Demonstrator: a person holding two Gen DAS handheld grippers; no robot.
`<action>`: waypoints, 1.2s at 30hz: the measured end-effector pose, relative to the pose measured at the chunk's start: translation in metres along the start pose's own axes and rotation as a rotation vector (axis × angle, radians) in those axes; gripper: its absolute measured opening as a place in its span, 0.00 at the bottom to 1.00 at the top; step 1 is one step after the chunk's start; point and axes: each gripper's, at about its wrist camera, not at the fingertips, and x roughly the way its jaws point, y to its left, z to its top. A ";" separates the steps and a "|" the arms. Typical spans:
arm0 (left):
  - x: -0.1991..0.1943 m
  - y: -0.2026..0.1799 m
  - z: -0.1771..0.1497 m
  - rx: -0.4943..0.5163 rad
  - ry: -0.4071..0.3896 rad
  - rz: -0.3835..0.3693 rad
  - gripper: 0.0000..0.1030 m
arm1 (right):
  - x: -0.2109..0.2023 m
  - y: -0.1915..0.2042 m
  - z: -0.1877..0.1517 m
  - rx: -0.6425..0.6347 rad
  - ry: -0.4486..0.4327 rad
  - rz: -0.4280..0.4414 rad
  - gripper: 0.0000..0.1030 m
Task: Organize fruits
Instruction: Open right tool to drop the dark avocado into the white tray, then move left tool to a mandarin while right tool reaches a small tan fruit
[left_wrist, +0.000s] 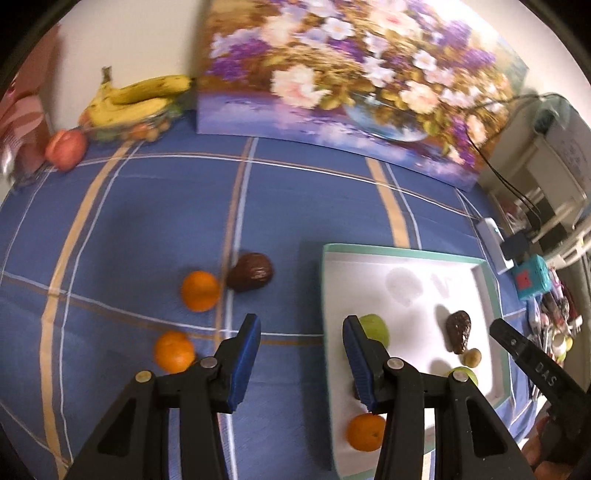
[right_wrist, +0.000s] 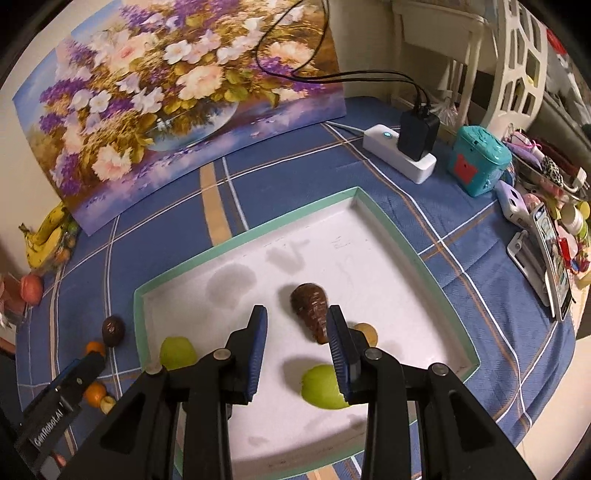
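Note:
A white tray with a green rim (left_wrist: 402, 252) (right_wrist: 258, 229) lies on the blue checked cloth. In it are two green fruits (right_wrist: 323, 386) (right_wrist: 177, 350), a brown cone-shaped fruit (right_wrist: 312, 306) (left_wrist: 458, 330), a small tan fruit (right_wrist: 367, 332) and an orange (left_wrist: 364, 432). On the cloth left of the tray lie two oranges (left_wrist: 199, 291) (left_wrist: 173, 350) and a dark brown fruit (left_wrist: 251, 272). My left gripper (left_wrist: 301, 363) is open and empty above the tray's left edge. My right gripper (right_wrist: 297, 354) is open and empty over the tray, above a green fruit.
A flower painting (right_wrist: 166, 92) leans on the wall. Bananas (left_wrist: 140, 98) and a peach (left_wrist: 66, 149) sit at the far left. A power strip with charger (right_wrist: 402, 151), a teal box (right_wrist: 476, 162) and a phone on a stand (right_wrist: 550, 251) stand at the right.

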 end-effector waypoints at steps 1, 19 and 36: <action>-0.002 0.004 0.000 -0.011 -0.002 0.003 0.49 | -0.001 0.002 0.000 -0.008 -0.002 0.002 0.33; 0.007 0.029 -0.001 -0.073 0.043 0.106 0.77 | 0.012 0.018 -0.006 -0.054 0.038 -0.001 0.50; 0.012 0.039 -0.002 -0.076 0.038 0.172 0.96 | 0.029 0.022 -0.010 -0.074 0.080 -0.003 0.72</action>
